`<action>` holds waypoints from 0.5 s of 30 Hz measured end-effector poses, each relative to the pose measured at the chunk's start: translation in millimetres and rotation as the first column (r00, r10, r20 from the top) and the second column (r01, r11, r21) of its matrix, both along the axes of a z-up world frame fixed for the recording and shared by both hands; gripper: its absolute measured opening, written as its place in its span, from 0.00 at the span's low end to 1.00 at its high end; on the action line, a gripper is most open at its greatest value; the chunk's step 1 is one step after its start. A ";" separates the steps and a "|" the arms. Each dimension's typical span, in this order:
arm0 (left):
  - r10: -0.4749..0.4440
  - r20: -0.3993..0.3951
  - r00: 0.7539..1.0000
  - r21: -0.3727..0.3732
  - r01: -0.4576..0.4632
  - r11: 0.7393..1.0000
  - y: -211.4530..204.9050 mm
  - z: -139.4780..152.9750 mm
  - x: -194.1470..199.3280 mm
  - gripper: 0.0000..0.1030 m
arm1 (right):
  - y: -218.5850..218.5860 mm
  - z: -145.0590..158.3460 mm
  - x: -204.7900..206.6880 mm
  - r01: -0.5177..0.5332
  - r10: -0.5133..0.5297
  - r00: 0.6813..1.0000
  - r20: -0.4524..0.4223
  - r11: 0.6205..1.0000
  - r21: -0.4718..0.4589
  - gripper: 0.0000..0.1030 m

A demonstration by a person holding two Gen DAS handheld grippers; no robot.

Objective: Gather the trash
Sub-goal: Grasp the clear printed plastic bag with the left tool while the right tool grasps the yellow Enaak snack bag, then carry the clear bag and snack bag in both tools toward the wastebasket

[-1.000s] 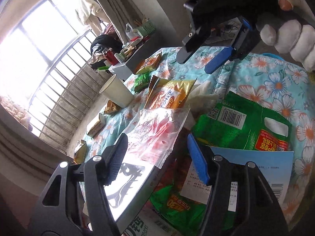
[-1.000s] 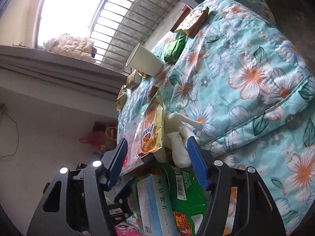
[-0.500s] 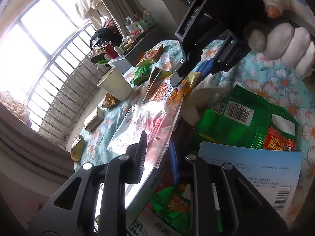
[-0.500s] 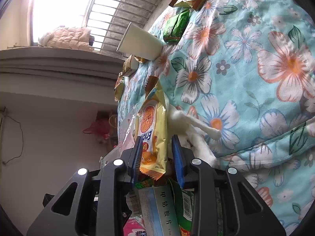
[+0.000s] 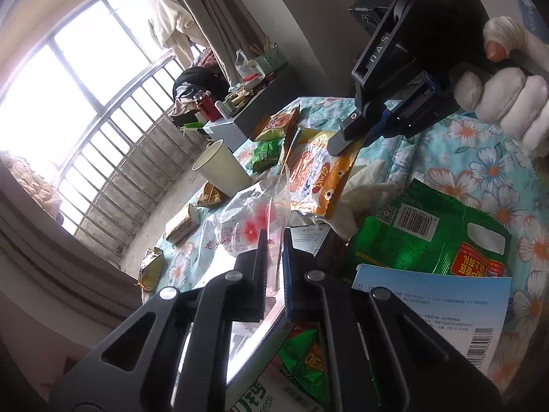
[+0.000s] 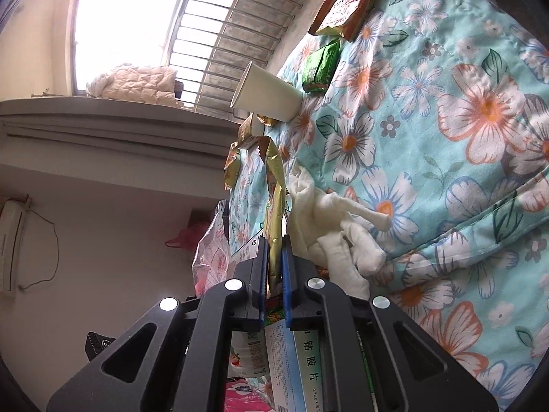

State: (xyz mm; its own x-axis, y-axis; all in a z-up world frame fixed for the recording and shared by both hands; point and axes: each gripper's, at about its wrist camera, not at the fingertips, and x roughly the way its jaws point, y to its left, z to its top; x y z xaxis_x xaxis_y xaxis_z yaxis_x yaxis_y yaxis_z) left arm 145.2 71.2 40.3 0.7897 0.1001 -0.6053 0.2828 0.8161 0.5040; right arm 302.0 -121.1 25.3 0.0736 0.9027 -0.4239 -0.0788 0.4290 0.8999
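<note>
We had the yellow snack bag pinched in the right gripper, fingers closed on its edge, just beside the white paper cup on the floral surface. Left gripper fingers clamped narrow on the clear plastic bag, near the cup.

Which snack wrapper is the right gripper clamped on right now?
The big yellow-orange biscuit bag, pinched at its edge by the right gripper. The small green packet and other wrappers lie untouched on the cloth.
</note>
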 end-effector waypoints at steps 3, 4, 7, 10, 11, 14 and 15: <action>0.008 0.028 1.000 -0.009 -0.008 1.000 1.3 9.2 -2.9 0.05 | -14.4 6.0 -5.9 0.026 -0.026 1.000 0.007 0.999 0.025 0.07; 0.010 0.037 0.999 -0.012 -0.010 1.000 1.3 12.4 -4.7 0.05 | -19.7 7.7 -8.0 0.035 -0.036 0.999 0.009 0.999 0.034 0.07; 0.011 0.067 0.998 -0.023 -0.010 1.000 2.1 22.8 -8.6 0.05 | -36.3 11.7 -17.6 0.068 -0.069 0.997 0.017 0.996 0.059 0.07; 0.014 0.109 0.994 -0.028 -0.011 1.000 2.0 32.2 -15.6 0.05 | -57.7 15.3 -29.4 0.104 -0.106 0.994 0.025 0.991 0.085 0.07; 0.015 0.121 0.993 -0.028 -0.012 1.000 1.9 35.4 -17.6 0.05 | -65.1 16.4 -33.5 0.117 -0.120 0.992 0.028 0.989 0.095 0.07; 0.019 0.149 0.989 -0.029 -0.015 0.999 1.8 45.1 -22.1 0.05 | -85.4 17.2 -45.7 0.157 -0.162 0.986 0.030 0.980 0.125 0.07; 0.021 0.158 0.987 -0.029 -0.017 0.999 1.8 48.7 -23.4 0.05 | -92.7 18.1 -49.2 0.168 -0.174 0.984 0.032 0.976 0.135 0.07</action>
State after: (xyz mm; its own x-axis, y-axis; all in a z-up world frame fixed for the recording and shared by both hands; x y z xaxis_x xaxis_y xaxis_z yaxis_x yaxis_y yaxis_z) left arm 121.8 73.0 89.0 0.8739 0.1009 -0.4756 0.1858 0.8346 0.5186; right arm 252.8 -213.8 43.5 0.2475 0.9227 -0.2956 -0.0544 0.3178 0.9466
